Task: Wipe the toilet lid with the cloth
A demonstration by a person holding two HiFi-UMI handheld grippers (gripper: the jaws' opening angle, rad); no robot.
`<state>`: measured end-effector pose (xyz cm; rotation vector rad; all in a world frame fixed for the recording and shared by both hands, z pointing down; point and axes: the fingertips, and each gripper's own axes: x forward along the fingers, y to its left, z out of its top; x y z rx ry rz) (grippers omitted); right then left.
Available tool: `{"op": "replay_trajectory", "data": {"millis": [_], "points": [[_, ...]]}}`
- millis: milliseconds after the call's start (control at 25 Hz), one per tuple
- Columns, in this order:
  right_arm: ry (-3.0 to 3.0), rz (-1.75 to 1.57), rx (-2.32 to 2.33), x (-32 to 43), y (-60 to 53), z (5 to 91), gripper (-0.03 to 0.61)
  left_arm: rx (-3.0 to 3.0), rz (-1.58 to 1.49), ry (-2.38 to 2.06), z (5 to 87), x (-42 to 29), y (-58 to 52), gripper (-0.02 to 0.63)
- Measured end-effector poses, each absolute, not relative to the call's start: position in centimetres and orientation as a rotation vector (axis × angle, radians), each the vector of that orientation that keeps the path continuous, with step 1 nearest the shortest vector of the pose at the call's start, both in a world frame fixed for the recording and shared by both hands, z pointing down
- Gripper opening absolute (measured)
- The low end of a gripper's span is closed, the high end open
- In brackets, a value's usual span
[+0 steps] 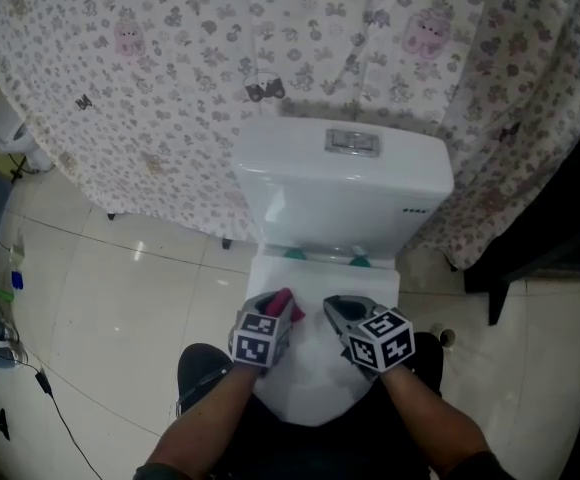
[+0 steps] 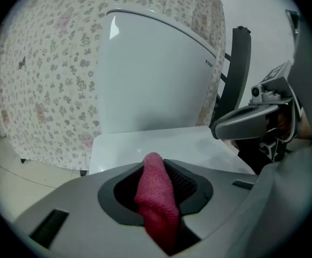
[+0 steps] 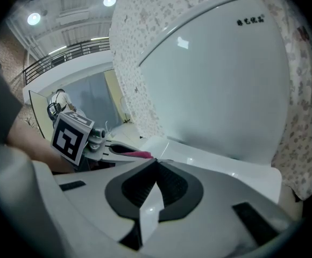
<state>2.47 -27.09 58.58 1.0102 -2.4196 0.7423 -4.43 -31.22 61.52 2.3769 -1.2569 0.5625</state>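
The white toilet lid [image 1: 315, 373] is down, and both grippers hover over its rear half. My left gripper [image 1: 276, 308] is shut on a pink cloth [image 1: 283, 301]. In the left gripper view the cloth [image 2: 156, 192] stands up as a folded strip between the jaws, above the lid [image 2: 161, 143]. My right gripper [image 1: 339, 312] sits just right of it, shut with nothing between its jaws; their tips meet over the lid [image 3: 220, 163]. In the right gripper view the left gripper [image 3: 113, 147] shows with the cloth [image 3: 138, 154] poking out.
The white cistern [image 1: 340, 183] with its flush button [image 1: 352, 142] rises behind the lid. A floral curtain [image 1: 170, 68] hangs across the back. A dark frame [image 1: 540, 258] stands at the right. Cables [image 1: 40, 380] and small items lie on the tiled floor at the left.
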Motion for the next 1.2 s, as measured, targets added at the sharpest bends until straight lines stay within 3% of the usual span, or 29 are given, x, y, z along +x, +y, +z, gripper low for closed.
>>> {"op": "replay_trajectory", "data": {"millis": [1200], "points": [[-2.417, 0.776, 1.043, 3.1, -27.5, 58.5, 0.005, 2.361, 0.536, -1.398, 62.2, -10.5, -32.7, 0.097]]}}
